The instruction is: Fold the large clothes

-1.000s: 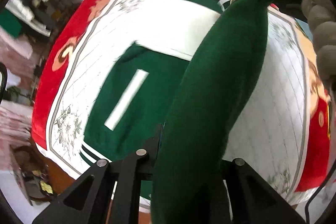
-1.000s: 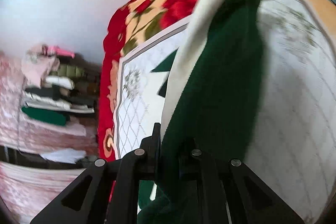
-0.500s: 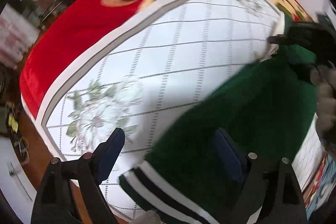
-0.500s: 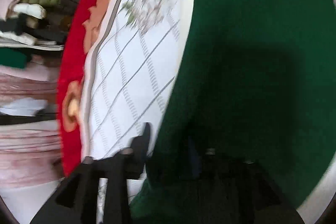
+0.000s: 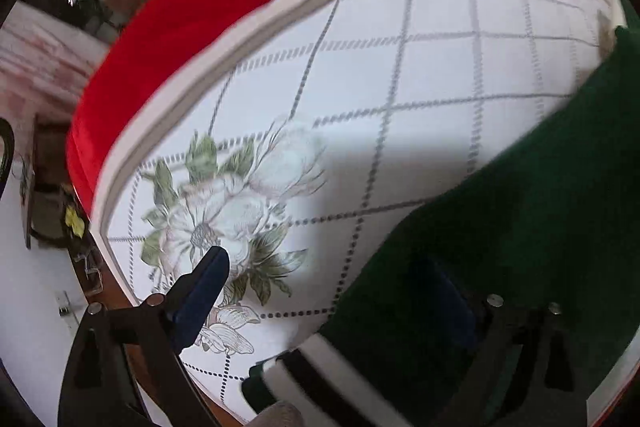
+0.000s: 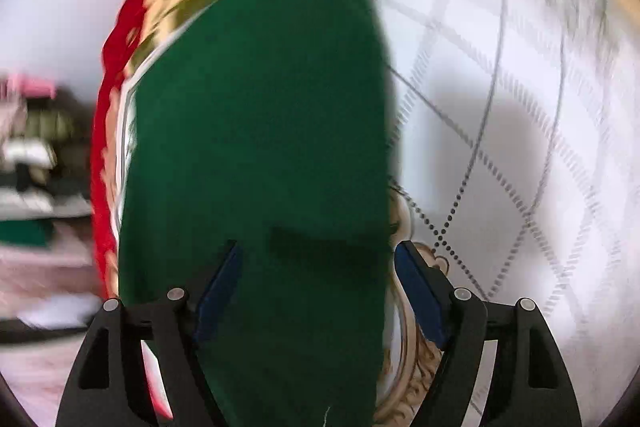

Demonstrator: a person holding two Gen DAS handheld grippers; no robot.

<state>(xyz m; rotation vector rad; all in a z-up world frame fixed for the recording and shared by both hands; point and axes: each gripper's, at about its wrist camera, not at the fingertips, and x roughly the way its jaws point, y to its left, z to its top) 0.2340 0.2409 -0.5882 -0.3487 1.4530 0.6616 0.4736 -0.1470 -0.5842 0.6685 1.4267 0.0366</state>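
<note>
A dark green garment [image 5: 520,227] with a black-and-white striped hem [image 5: 320,367] lies on the bed's white quilted blanket [image 5: 400,67]. My left gripper [image 5: 332,291] is open; its left finger [image 5: 200,291] hangs over the flower print and the right one lies dimly against the green cloth. In the right wrist view the same garment [image 6: 260,127] stretches away as a long folded strip. My right gripper [image 6: 320,287] is open, with the cloth lying loose between its two blue pads.
The blanket has a red floral border [image 5: 180,27] at the bed's edge. Beyond it are a brown floor and furniture [image 5: 48,207]. Shelves with stacked clothes [image 6: 28,155] stand at the left of the right wrist view.
Both grippers have opened and let go of the green garment. It has come down from a raised strip to lie on the blanket. Both cameras have dropped closer to the bed.
</note>
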